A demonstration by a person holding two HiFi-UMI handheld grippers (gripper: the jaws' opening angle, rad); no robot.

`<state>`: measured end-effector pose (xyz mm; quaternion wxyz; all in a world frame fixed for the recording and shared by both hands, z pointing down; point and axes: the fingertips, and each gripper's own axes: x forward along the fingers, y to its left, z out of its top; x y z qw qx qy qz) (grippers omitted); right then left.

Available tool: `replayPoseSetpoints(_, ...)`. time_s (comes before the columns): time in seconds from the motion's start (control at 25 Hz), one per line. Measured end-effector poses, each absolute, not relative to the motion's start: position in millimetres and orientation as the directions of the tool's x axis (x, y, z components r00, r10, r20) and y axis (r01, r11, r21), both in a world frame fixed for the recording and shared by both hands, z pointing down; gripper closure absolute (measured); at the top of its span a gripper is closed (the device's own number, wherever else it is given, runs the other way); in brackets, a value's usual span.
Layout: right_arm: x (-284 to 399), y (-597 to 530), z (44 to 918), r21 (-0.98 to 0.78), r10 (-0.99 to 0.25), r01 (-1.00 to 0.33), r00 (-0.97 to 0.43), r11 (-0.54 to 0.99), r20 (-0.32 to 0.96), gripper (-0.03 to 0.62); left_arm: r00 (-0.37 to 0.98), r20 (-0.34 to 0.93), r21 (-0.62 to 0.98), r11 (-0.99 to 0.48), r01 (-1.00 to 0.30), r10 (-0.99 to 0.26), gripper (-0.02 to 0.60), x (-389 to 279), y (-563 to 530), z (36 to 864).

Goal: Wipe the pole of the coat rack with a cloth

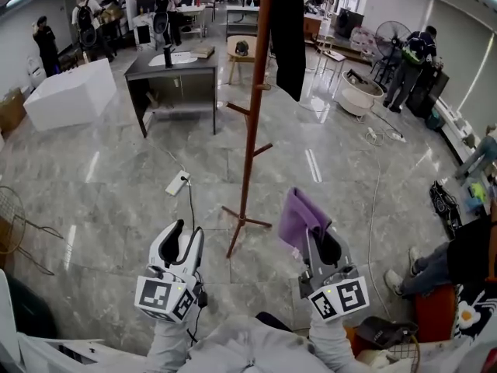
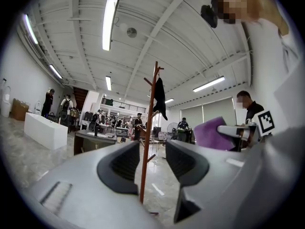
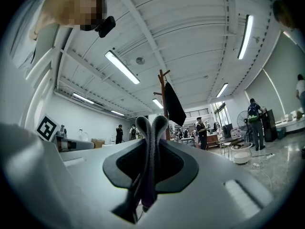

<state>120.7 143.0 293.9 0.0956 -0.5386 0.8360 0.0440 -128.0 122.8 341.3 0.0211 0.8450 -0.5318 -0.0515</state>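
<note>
Clenched on a doubled fold of purple cloth [image 3: 148, 175] in the right gripper [image 3: 152, 128], poking up past the tips and, from the head view, flopping loose on the far side. Parted and holding nothing in the left gripper [image 2: 153, 163], framing only the distant rack in the gap. Ahead of both, well apart and untouched: the brown coat rack pole [image 1: 252, 130], upright on splayed feet [image 1: 245, 222] on the grey marble floor [image 1: 116, 193], with short pegs branching off partway up and a dark garment [image 1: 289, 29] hanging near the top. Judging from that, wiping not yet begun, approach in hand. To do it well, probably best to close in until the loose flap of cloth, not the hard tips of the jaws, meets the wood. Then wrap the flap partway round the shaft and run long strokes along its length, easing round each peg rather than snagging. Worth steadying the pole with the free left gripper, against rocking or tipping on such thin feet under a sideways push. Keep clear of the hanging garment, and mind the power strip [image 1: 178, 183] and its lead lying on the floor near the base.
</note>
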Motion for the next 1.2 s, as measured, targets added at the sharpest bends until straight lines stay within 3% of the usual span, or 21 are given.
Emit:
replayPoseSetpoints(0.64, 139.9, 20.2, 313.7, -0.07, -0.859, -0.866, -0.476, 0.496, -0.19, 0.54, 0.376, -0.029, 0.081, -0.377, -0.923, -0.926, 0.403, -101.7, 13.8, 351.1)
replayPoseSetpoints(1.0, 150.7, -44.7, 293.5, -0.053, -0.764, -0.779, -0.596, 0.625, -0.249, 0.54, 0.342, -0.014, 0.061, -0.342, -0.938, -0.94, 0.403, -63.9, -49.1, 344.1)
replayPoseSetpoints(1.2, 142.5, -58.2, 256.7, 0.039, -0.673, -0.722, -0.663, 0.691, -0.328, 0.54, 0.323, -0.017, 0.056, -0.324, -0.945, -0.946, 0.403, -56.8, -67.6, 341.4)
